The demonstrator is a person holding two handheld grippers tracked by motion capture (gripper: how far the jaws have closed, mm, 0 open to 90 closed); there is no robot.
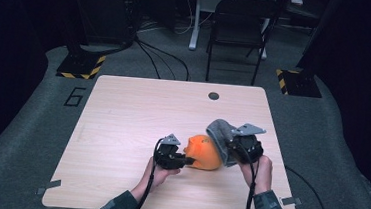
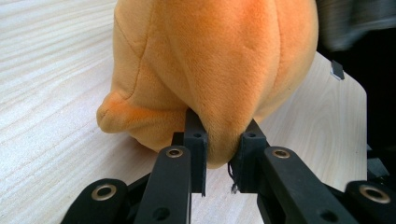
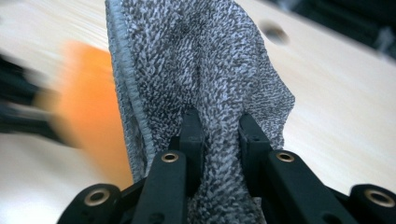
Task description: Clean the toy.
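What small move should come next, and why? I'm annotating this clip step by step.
Probably draw the grey cloth across the orange plush toy. The left claw is shut on a fold of the toy, pinning it on the table, and the right claw is shut on the cloth, held raised beside the toy's far side.

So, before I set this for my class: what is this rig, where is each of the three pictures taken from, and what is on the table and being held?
A person sits at a wooden table holding a hand-operated two-jaw gripper in each hand; there is no robot arm. The high view looks down from above. The other two pictures come from cameras riding on each gripper, looking along its black jaws. The left gripper pinches a fold of an orange plush toy lying on the table. The right gripper is clamped on a grey towel, held beside the toy.
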